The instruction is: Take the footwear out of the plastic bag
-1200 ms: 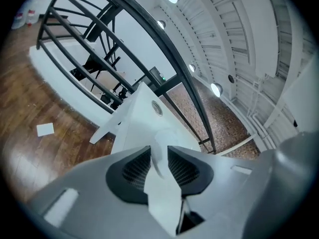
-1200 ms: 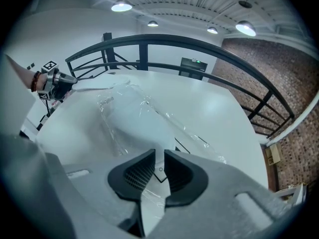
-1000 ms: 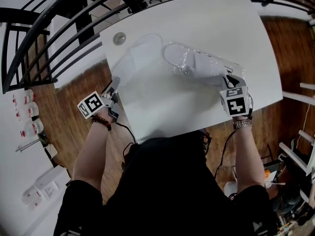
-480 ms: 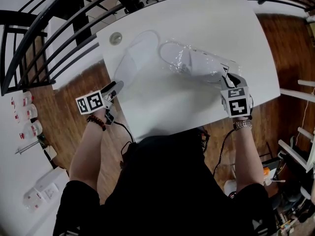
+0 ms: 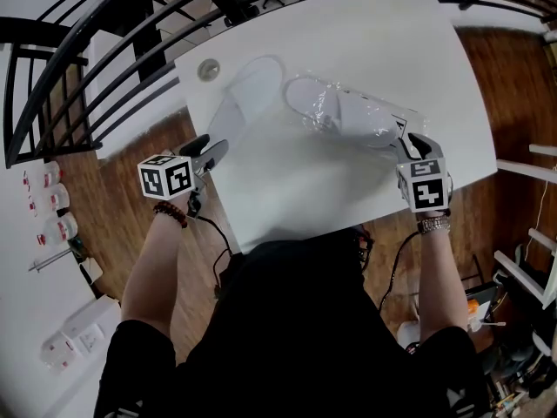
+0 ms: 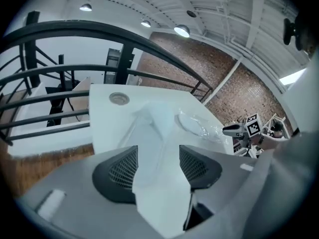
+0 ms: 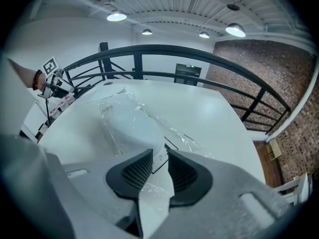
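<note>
**Slipper waiting in bag as both grippers are easing off**

One flat white slipper (image 5: 244,94) is lying bare on the white rectangular table (image 5: 365,33), angled toward the table's left edge. Its mate, a second white slipper (image 5: 352,111), is sitting just beside it inside the crinkled clear plastic bag (image 5: 393,129). The task is looking about half done.

The person's left gripper (image 5: 209,149) is hanging at the table's left edge, just off the free slipper's near end. Its jaws have just been opening and are standing wide with nothing pressed between them, which reads as a release.

The right gripper (image 5: 409,142) is pointing down at the bag's near end by the table's right edge. Its jaws have just been opening too and are keeping only a narrow gap. The film and the corner of a printed label are lying loose between the pads, not pinched. That end seems chosen for anchoring the bag while the slipper is being drawn out, though which end is the mouth cannot be told.

Room is looking generous across the table's far half, which is carrying only a small round cap (image 5: 208,69) near the far left corner. Margins are tightening on the near side, where both grippers are working close to the edges. Brown wooden floor (image 5: 487,68) is showing beyond the table's right edge and a black metal railing (image 6: 65,28) is curving past the left side.
</note>
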Motion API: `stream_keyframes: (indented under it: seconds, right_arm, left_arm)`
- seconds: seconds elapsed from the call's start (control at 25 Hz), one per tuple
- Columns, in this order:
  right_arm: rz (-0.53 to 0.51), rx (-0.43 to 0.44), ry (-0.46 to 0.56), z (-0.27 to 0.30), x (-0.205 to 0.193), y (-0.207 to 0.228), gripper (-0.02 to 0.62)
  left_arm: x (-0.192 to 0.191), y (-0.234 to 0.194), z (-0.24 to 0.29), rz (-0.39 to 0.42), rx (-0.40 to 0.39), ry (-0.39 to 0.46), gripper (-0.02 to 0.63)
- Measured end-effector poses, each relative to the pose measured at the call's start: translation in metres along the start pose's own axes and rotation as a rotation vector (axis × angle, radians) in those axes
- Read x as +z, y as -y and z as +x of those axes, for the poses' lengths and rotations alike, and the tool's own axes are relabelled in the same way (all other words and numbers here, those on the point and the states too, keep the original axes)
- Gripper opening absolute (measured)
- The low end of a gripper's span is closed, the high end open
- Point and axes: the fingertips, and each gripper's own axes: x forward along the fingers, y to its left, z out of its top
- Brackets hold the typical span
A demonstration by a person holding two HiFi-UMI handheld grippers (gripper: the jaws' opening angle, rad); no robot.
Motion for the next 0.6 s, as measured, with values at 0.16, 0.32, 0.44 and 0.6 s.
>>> stream_keyframes:
  seconds: [0.16, 0.32, 0.44, 0.6]
  right_arm:
    - [0.029, -0.004, -0.018, -0.005, -0.012, 0.01, 0.078]
    - [0.088, -0.007, -0.024, -0.008, -0.024, 0.025, 0.094]
    - [0.18, 0.002, -0.023, -0.006, -0.032, 0.037, 0.117]
    - [0.292, 0.012, -0.026, 0.002, -0.036, 0.044, 0.166]
  left_arm:
    - [0.033, 0.041, 0.027, 0.044, -0.102, 0.021, 0.274]
    - [0.057, 0.071, 0.059, 0.093, -0.155, 0.005, 0.275]
    - [0.069, 0.081, 0.083, 0.117, -0.167, -0.015, 0.273]
    - [0.083, 0.08, 0.104, 0.112, -0.17, -0.037, 0.273]
